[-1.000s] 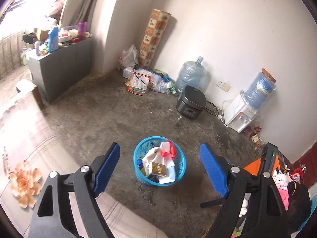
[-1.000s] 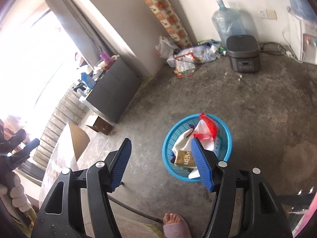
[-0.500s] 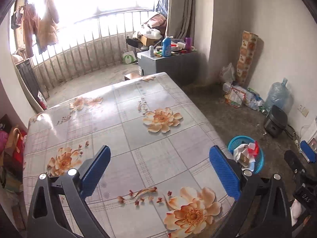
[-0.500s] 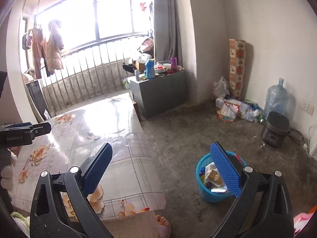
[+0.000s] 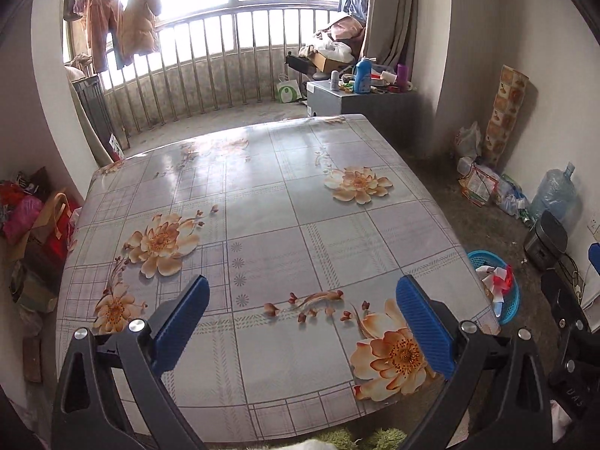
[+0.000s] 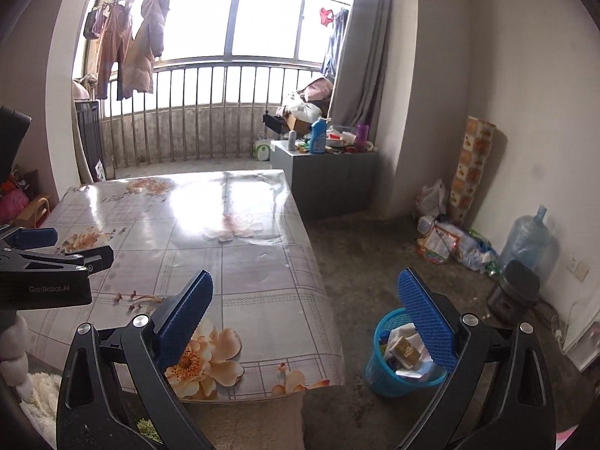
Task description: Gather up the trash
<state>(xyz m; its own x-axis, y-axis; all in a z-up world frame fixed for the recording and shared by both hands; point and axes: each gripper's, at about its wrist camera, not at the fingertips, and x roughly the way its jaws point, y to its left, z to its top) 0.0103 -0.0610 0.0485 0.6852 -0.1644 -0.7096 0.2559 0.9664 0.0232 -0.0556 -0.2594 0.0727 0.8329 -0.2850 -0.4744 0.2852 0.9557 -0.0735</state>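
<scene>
Both grippers empty. Left gripper point(image 5: 300, 322) fingers spread wide, nothing between them, hovering over the worktop point(image 5: 262, 195). Right gripper point(image 6: 307, 318) same: fingers spread wide after opening over the last second, nothing pinched, straddling the worktop's near right corner.

Worktop top looks bare in both views: floral cloth only, no loose trash spotted. Collected trash sits in the blue basket point(image 6: 378, 367) on the floor, just off the worktop's right edge; cartons, paper and red plastic inside, piled near the rim.

Key relation: basket lies right of and below both grippers. Partly behind the right gripper's right finger point(image 6: 425, 318) in its view, so right hand clearly nearer; in the left view only at far right, past the worktop edge.

Judgement: collection seems about done. Remaining candidate litter only far off: bags and wrappers point(image 6: 446, 240) on the floor by the back wall, near the water jug point(image 6: 525, 240); too small to sort trash from storage.
</scene>
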